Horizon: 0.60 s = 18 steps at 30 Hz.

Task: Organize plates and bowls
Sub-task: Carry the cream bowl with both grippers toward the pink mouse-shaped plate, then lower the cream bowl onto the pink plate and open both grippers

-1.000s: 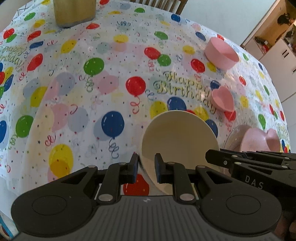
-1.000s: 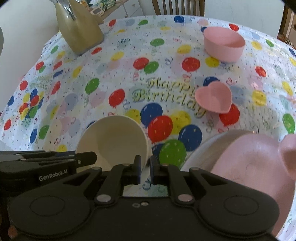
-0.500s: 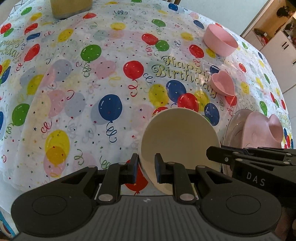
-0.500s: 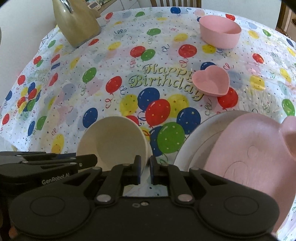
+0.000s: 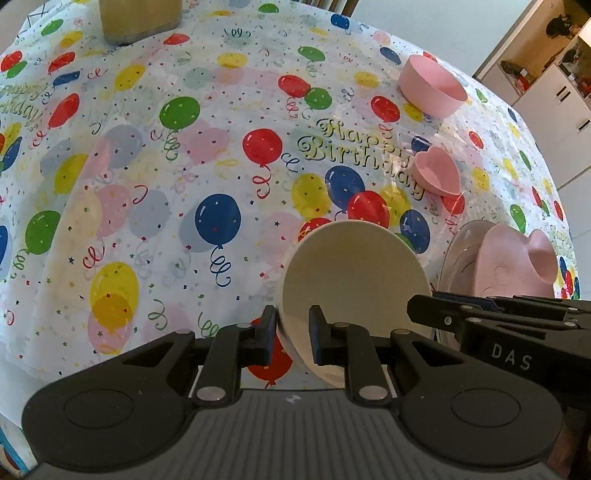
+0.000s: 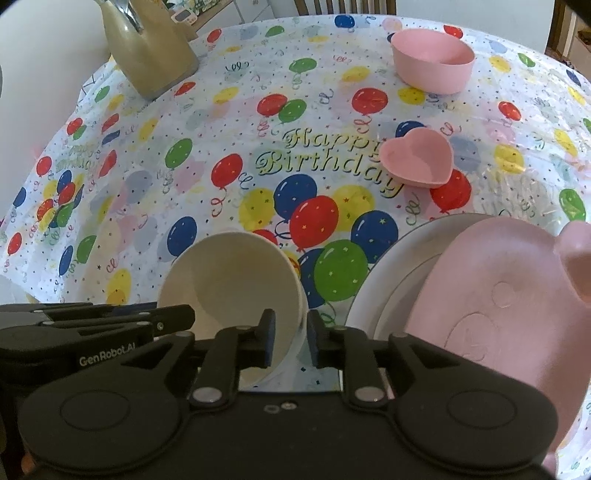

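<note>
The cream bowl is held tilted above the table by its rim in the closed left gripper; the right gripper is opening around the opposite rim. A pink plate is already stacked on a white plate. A pink bowl and heart dish are left loose.

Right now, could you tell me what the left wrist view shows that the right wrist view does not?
Only the left wrist view shows the white cabinets and the cream bowl's outside. Only the right wrist view shows the bowl's hollow inside, a silver handle on the beige container, and chair backs. Both show the round pink bowl, the heart dish, and the pink plate on the white one.
</note>
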### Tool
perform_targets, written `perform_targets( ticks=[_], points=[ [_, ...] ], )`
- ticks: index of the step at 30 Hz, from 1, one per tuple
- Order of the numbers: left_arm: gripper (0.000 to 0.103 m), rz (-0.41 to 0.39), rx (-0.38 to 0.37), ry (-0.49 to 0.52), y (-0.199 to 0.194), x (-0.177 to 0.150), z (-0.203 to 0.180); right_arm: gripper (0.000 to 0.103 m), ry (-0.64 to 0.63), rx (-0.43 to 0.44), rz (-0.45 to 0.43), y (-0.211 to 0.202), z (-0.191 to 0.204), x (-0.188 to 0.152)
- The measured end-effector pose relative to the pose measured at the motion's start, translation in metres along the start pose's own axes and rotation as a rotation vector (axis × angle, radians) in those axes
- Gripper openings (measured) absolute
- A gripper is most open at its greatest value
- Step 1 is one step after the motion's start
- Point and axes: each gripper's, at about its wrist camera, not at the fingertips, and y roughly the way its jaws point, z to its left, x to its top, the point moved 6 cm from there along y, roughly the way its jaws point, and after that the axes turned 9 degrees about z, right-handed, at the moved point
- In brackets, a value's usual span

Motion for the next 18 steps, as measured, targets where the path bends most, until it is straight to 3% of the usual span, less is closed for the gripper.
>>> perform_targets(
  ticks=[18],
  points=[
    [0.018, -0.182, -0.021, 0.147, -0.06, 0.013, -0.029, 0.027, -0.045, 0.015, -0.145, -0.064, 0.004, 0.007]
  ],
)
